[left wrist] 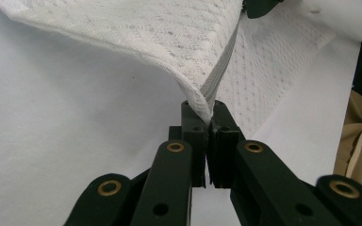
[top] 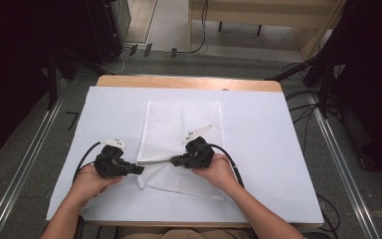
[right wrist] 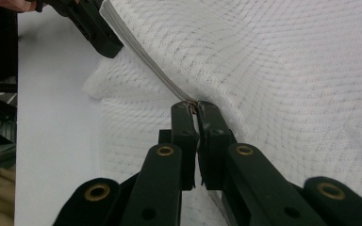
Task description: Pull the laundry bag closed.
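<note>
A white mesh bag (top: 184, 124) lies flat in the middle of the white-covered table (top: 263, 134), its near edge lifted. A grey zipper (top: 155, 162) runs along that lifted edge between the two grippers. My left gripper (top: 140, 169) is shut on the bag's corner at the zipper's end (left wrist: 207, 110), with the zipper (left wrist: 221, 70) running away from the jaws. My right gripper (top: 173, 160) is shut on the zipper at the slider (right wrist: 195, 106). The zipper (right wrist: 146, 61) stretches taut from there to the left gripper (right wrist: 92, 26). Mesh fabric (right wrist: 287, 70) spreads beyond.
The table's wooden far edge (top: 189, 82) shows past the white cover. Dark stands and cables (top: 323, 84) flank the table on the floor. The person's trouser leg (left wrist: 358, 136) is close to the near edge.
</note>
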The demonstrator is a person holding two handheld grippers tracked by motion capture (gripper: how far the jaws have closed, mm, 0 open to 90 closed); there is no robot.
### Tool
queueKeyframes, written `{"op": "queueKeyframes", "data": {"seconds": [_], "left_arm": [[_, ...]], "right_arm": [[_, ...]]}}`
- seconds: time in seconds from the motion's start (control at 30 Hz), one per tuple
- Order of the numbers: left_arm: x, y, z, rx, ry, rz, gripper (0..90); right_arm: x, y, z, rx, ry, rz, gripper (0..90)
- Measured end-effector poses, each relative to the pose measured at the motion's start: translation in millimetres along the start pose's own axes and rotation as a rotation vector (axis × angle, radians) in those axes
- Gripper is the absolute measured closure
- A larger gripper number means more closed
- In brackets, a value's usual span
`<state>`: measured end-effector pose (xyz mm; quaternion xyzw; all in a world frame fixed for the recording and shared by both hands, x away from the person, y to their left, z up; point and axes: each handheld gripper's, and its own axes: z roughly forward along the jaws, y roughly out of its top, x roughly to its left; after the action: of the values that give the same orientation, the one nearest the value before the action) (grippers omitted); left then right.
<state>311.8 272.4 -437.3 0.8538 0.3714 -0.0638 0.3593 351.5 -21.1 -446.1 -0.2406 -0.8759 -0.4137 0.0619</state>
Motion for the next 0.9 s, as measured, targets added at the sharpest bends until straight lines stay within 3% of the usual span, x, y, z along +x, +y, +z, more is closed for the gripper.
{"op": "queueKeyframes", "data": {"seconds": [0.2, 0.73, 0.9], "left_arm": [[-1.1, 0.3, -0.1, 0.001, -0.003, -0.001, 87.9], [-0.8, -2.1, -0.7, 0.011, 0.008, 0.001, 87.8], [0.2, -2.2, -1.6, 0.007, 0.012, -0.001, 87.8]], "right_arm": [[-3.1, -3.2, -3.8, 0.003, -0.010, 0.018, 88.1], [-3.0, -10.4, -13.3, 0.027, -0.041, 0.003, 88.1], [-10.0, -16.9, -21.1, 0.019, -0.051, 0.033, 88.1]]}}
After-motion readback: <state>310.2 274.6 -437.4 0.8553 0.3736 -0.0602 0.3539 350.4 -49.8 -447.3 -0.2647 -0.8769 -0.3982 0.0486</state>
